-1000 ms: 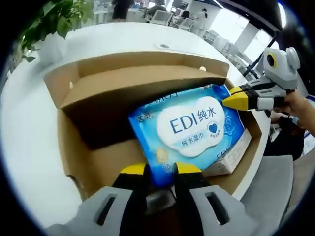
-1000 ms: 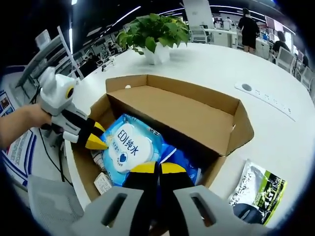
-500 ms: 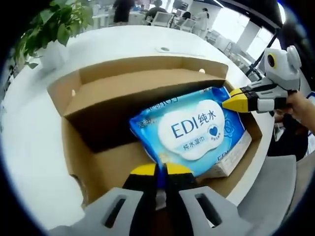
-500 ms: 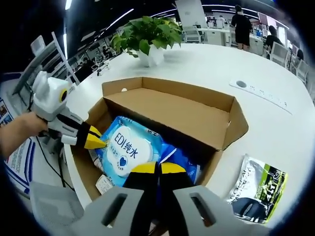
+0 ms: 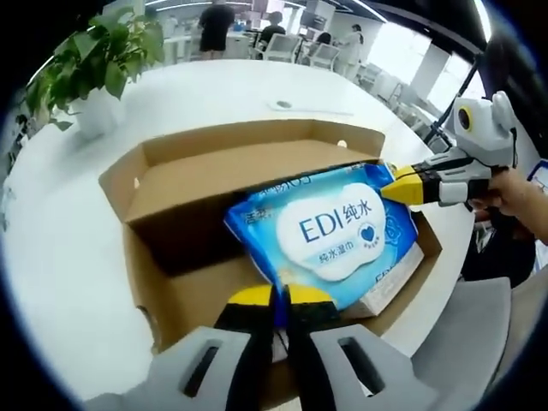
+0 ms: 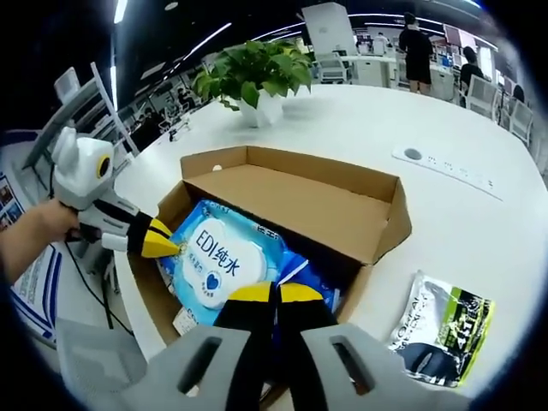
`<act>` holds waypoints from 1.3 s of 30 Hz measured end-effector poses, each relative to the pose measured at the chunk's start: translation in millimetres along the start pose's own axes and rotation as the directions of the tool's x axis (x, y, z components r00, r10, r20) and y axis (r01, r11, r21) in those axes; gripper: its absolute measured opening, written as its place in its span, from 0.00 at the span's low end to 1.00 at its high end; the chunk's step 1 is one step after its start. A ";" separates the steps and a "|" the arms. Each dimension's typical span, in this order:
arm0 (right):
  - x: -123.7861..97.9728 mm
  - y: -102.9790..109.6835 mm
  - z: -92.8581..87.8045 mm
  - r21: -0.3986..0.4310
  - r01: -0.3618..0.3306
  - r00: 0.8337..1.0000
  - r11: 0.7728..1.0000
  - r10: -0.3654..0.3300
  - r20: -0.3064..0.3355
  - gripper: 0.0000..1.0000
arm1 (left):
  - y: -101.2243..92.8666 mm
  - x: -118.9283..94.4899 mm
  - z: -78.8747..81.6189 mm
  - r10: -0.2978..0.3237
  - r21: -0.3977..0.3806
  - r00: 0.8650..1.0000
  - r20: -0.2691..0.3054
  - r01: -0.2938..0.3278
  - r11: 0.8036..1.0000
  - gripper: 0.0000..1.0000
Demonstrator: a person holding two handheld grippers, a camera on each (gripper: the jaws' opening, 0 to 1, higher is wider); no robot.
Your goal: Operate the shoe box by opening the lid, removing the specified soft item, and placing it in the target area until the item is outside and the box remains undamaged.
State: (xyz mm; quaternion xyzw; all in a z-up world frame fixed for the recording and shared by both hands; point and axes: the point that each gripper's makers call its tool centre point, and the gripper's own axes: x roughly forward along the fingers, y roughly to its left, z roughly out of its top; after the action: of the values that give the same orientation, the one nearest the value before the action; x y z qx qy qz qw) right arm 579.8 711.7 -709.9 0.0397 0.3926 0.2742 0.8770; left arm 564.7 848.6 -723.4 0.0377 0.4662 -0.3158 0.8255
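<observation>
The open cardboard box (image 5: 171, 257) sits on a round white table (image 5: 51, 248), its lid flap (image 5: 248, 167) folded back toward 12 o'clock in the left gripper view. A blue pack of wet wipes (image 5: 330, 231), printed "EDI", is tilted up out of the box opening, held at two opposite ends. In the left gripper view, the left gripper (image 5: 280, 297) has its yellow-tipped jaws closed on the pack's near edge at 6 o'clock, and the right gripper (image 5: 396, 184) comes in from 3 o'clock, its tips pinched on the pack's far corner, with a person's hand (image 5: 518, 193) behind it. In the right gripper view the same pack (image 6: 218, 257) lies toward 8 o'clock, the right gripper (image 6: 274, 294) clamped on its blue edge at 6 o'clock, and the left gripper (image 6: 161, 249) at 9 o'clock nipping the opposite corner. Under the pack, a white carton (image 5: 398, 278) rests inside the box. A potted plant (image 6: 257, 73) stands on the table past the box at 12 o'clock, and a green and black pouch (image 6: 441, 325) lies on the table beside the box at 4 o'clock.
</observation>
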 end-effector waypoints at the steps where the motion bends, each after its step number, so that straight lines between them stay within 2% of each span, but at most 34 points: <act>1: -1.9 0.1 1.0 0.003 -0.001 1.000 1.000 0.000 0.004 0.00 | -0.9 -1.2 1.2 0.001 0.001 1.000 0.003 -0.001 1.000 0.00; 17: -32.5 -13.2 12.7 0.021 0.018 0.998 1.000 -0.020 0.061 0.00 | -29.9 -11.8 20.9 -0.022 0.016 0.998 0.056 0.021 1.000 0.00; 28: -58.3 -31.5 10.0 0.040 0.043 0.996 0.998 -0.046 0.081 0.00 | -52.4 -10.1 34.7 -0.048 0.042 0.995 0.083 0.044 0.998 0.00; 39: -78.8 -52.1 1.6 0.063 0.073 0.993 0.995 -0.078 0.086 0.00 | -76.2 0.1 46.2 -0.078 0.048 0.993 0.091 0.074 0.996 0.00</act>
State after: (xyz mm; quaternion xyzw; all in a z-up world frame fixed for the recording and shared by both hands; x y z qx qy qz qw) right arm 561.7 627.5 -671.2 0.0633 0.3626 0.2268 0.9017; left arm 556.8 771.4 -679.8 0.0236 0.4212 -0.3587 0.8327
